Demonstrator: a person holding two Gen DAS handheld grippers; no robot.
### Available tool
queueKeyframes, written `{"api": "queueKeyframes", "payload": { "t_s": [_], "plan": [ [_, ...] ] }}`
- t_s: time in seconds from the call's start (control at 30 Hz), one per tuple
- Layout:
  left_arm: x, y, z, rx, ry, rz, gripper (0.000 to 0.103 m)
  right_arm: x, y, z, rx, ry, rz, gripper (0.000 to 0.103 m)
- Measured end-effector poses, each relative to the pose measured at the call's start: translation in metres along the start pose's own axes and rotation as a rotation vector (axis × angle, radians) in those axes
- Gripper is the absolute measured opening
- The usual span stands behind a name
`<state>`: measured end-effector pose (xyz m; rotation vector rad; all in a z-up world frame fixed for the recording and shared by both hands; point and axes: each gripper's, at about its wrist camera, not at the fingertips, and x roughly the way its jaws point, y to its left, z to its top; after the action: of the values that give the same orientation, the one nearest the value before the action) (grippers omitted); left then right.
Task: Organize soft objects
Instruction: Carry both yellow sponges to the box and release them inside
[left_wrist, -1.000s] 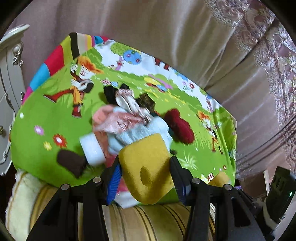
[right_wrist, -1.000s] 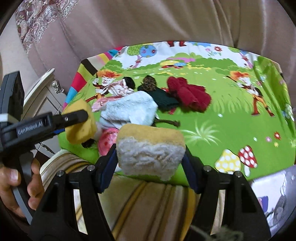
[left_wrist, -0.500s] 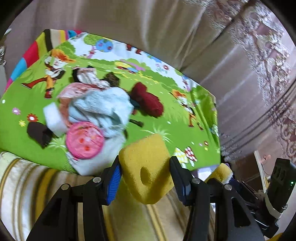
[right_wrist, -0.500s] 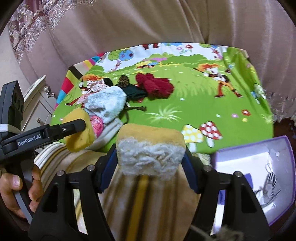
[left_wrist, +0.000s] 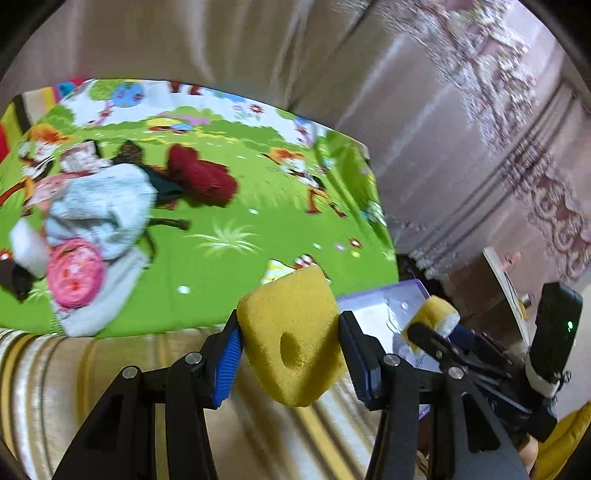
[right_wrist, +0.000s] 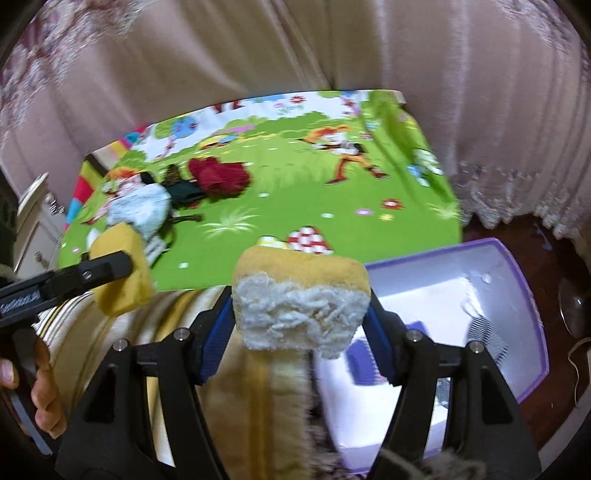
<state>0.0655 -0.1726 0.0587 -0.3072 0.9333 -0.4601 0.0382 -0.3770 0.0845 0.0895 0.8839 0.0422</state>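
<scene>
My left gripper (left_wrist: 290, 341) was clenched on a yellow foam sponge with a round hole (left_wrist: 291, 334), pressed between the blue pads. My right gripper (right_wrist: 301, 330) grasped a yellow sponge with a white fluffy face (right_wrist: 301, 308) in the same way. Both sponges hung in the air above the striped beige bed cover (right_wrist: 255, 406), near the purple plastic box with a white inside (right_wrist: 517, 291). On the green cartoon-printed sheet (left_wrist: 258, 206) lay a pile of small cloths (left_wrist: 96, 210) and a dark red knitted piece (left_wrist: 203, 177) just beside it.
</scene>
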Motion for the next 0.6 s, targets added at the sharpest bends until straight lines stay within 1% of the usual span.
{"api": "queueKeyframes", "payload": {
  "t_s": [0.1, 0.2, 0.23, 0.37, 0.5, 0.53, 0.6],
  "plan": [
    [0.014, -0.022, -0.004, 0.050, 0.032, -0.024, 0.052, -0.003, -0.021, -0.002, 0.028, -0.005, -0.053, 0.069],
    [0.026, -0.040, -0.007, 0.088, 0.063, -0.044, 0.052, -0.004, -0.042, -0.005, 0.051, -0.010, -0.131, 0.069],
    [0.030, -0.047, -0.008, 0.101, 0.074, -0.049, 0.052, -0.004, -0.048, -0.005, 0.060, -0.008, -0.144, 0.069],
    [0.049, -0.070, -0.011, 0.150, 0.113, -0.065, 0.052, -0.003, -0.064, -0.009, 0.084, 0.006, -0.177, 0.070],
    [0.063, -0.089, -0.012, 0.185, 0.136, -0.086, 0.052, -0.005, -0.076, -0.012, 0.102, 0.006, -0.202, 0.071],
    [0.066, -0.093, -0.013, 0.194, 0.141, -0.090, 0.052, -0.005, -0.079, -0.012, 0.105, 0.006, -0.210, 0.072],
    [0.070, -0.099, -0.014, 0.203, 0.149, -0.102, 0.055, -0.005, -0.083, -0.013, 0.114, 0.005, -0.215, 0.076]
  ]
}}
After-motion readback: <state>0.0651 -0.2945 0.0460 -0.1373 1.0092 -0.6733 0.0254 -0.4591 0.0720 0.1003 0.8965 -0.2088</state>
